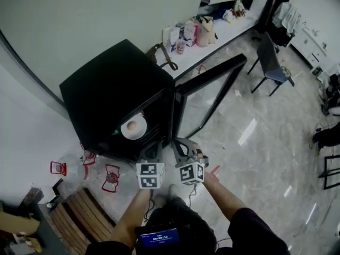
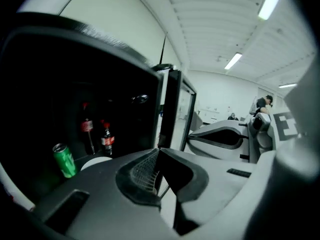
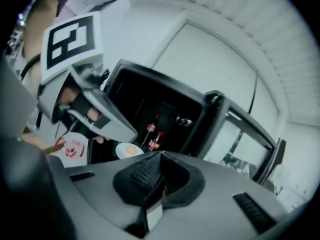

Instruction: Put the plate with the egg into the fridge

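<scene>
One plate (image 1: 126,133) w/ one egg (image 1: 134,125) sits inside fridge (image 1: 106,84), door (image 1: 212,86) open. Two cola bottles (image 2: 106,140) + one green can (image 2: 65,160) inside too. Left gripper (image 1: 153,152) & right gripper (image 1: 183,149): jaws pressed together, nothing btwn, just outside fridge.

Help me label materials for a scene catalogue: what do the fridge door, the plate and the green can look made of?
Fridge door: clear glass in a black frame; the floor shows through it. Plate: smooth white, probably ceramic, though plastic is possible. Green can: likely thin metal, judging by its drinks-can shape and sheen.
</scene>
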The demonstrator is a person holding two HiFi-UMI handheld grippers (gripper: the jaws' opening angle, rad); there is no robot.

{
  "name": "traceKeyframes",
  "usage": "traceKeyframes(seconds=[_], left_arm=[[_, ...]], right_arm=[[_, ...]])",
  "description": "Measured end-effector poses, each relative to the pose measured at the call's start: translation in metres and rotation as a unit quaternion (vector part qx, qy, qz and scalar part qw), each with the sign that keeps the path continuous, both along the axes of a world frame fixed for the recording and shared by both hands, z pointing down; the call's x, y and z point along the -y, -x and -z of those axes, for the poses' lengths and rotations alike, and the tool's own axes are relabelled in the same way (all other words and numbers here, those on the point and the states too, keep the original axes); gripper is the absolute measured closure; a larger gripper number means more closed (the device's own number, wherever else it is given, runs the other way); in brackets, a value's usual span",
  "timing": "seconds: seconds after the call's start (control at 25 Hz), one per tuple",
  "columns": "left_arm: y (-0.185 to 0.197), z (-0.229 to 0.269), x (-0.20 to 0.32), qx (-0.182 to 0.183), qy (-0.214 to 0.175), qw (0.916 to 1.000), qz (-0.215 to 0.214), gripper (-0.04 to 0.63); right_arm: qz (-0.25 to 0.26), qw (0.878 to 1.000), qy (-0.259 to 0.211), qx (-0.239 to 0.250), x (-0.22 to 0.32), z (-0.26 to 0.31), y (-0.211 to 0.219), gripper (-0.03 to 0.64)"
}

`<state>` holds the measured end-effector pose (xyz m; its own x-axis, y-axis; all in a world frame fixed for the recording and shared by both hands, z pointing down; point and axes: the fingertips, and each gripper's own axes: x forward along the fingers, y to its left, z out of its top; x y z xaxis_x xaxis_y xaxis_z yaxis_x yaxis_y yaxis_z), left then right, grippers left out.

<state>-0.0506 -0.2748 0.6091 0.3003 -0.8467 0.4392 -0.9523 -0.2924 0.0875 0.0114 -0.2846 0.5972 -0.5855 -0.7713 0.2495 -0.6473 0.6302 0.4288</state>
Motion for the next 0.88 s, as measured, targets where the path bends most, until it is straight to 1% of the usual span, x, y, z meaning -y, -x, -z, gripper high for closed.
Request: traceKeyframes(seconds=[0.08,0.16,0.28,0.4,0.44,0.48,0.56,0.68,0.72,0.8,0.88], left_arm=[[-0.031,0.026,-0.001,-0.001,-0.022,0.9991,-0.037,0.584],[-0.063,0.050,0.002,-0.004,-0.040,0.9969,-0.068,0.584],[-0.113,0.080,0.011,-0.008,-0.062,0.9924,-0.105,0.584],[-0.161,0.091,0.022,-0.002,-0.077,0.9880,-0.133,0.584],[-0.177,0.091,0.028,-0.001,-0.079,0.9872,-0.138,0.584],[-0.193,0.090,0.035,-0.001,-0.079,0.9867,-0.142,0.584],[-0.226,0.082,0.054,-0.002,-0.079,0.9862,-0.146,0.584],[-0.272,0.068,0.088,0.001,-0.076,0.9870,-0.142,0.584],[-0.287,0.064,0.099,0.003,-0.076,0.9875,-0.138,0.584],[-0.312,0.061,0.126,0.009,-0.075,0.9891,-0.127,0.584],[-0.330,0.064,0.155,0.008,-0.074,0.9909,-0.112,0.584]], right_arm=[[-0.026,0.999,0.018,0.044,-0.005,0.028,-0.023,0.607],[-0.036,0.996,0.035,0.079,-0.005,0.054,-0.048,0.607],[-0.029,0.993,0.051,0.106,0.000,0.081,-0.090,0.607],[-0.030,0.988,0.080,0.129,0.016,0.086,-0.142,0.604],[-0.032,0.986,0.093,0.134,0.025,0.085,-0.161,0.601],[-0.033,0.985,0.103,0.134,0.035,0.082,-0.180,0.575],[-0.026,0.984,0.123,0.127,0.061,0.071,-0.218,0.516],[0.004,0.980,0.157,0.120,0.107,0.050,-0.268,0.414],[0.014,0.978,0.170,0.120,0.123,0.045,-0.284,0.390],[0.033,0.974,0.190,0.115,0.157,0.039,-0.313,0.353],[0.057,0.973,0.203,0.097,0.193,0.037,-0.332,0.339]])
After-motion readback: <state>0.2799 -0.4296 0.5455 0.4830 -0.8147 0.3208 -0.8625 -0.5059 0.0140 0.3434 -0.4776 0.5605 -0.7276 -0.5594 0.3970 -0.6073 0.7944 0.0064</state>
